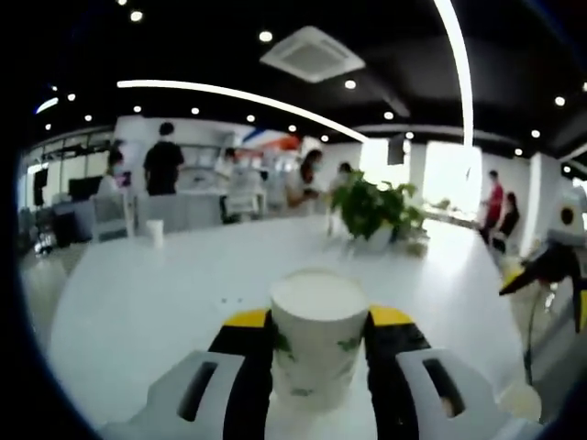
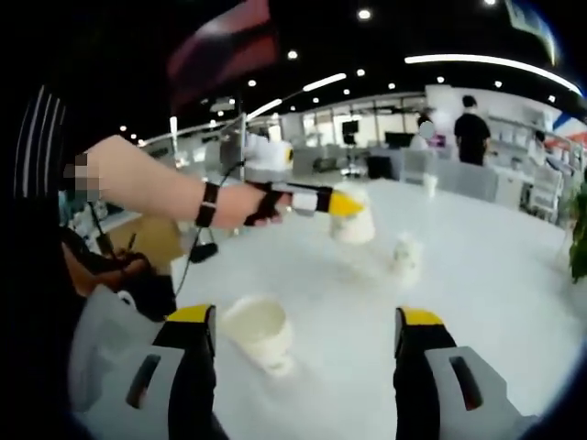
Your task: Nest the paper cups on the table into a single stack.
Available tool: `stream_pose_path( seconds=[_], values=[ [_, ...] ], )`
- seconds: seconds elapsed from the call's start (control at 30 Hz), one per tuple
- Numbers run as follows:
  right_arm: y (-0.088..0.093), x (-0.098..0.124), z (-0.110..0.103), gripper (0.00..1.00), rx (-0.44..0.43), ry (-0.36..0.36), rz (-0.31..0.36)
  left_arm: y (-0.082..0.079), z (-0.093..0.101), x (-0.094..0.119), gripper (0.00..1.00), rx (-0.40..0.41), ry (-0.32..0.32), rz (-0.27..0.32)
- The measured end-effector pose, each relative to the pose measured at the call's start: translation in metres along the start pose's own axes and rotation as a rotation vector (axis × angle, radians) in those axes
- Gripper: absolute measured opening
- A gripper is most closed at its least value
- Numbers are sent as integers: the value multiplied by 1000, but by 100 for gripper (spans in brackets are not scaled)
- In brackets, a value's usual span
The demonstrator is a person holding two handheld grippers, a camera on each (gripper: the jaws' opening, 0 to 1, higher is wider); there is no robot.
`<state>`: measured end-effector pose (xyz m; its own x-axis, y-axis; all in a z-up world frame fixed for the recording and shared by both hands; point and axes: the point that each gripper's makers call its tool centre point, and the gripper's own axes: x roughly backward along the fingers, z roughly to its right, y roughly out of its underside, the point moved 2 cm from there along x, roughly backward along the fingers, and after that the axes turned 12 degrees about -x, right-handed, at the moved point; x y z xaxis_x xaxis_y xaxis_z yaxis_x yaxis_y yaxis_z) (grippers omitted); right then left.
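White paper cup with green leaf print point(image 1: 316, 341), upright, open top, clamped between left gripper point(image 1: 318, 321) jaws above white table point(image 1: 165, 302). Second cup point(image 2: 258, 332) on table, tilted. Third cup point(image 2: 405, 254) farther back, blurred; pose unclear.

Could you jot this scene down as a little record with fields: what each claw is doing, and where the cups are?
left gripper: shut on a paper cup, lifted above the table
right gripper: open, holding nothing
tipped cup: lying on the white table between the right jaws
far cup: on the table beyond
plant: on the table
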<state>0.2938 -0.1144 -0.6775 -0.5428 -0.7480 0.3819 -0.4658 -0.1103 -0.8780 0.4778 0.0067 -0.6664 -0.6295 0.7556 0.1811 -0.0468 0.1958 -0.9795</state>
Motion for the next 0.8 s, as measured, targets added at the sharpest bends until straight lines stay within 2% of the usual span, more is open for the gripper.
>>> stream_pose_path(
  seconds=[0.2, 0.43, 0.63, 0.8],
  values=[
    [-6, 3, -8, 77, 12, -3, 18, -18, 18, 19, 37, -18, 15, 8],
    [-10, 5, -17, 76, 21, 6, 40, -27, 33, 35, 36, -25, 55, 28],
    [-6, 6, -22, 76, 13, 15, 61, -35, 51, 44, 36, -62, 86, 34],
    [-1, 6, -23, 76, -1, 20, 63, -42, 62, 50, 36, -56, 118, 45]
  ],
)
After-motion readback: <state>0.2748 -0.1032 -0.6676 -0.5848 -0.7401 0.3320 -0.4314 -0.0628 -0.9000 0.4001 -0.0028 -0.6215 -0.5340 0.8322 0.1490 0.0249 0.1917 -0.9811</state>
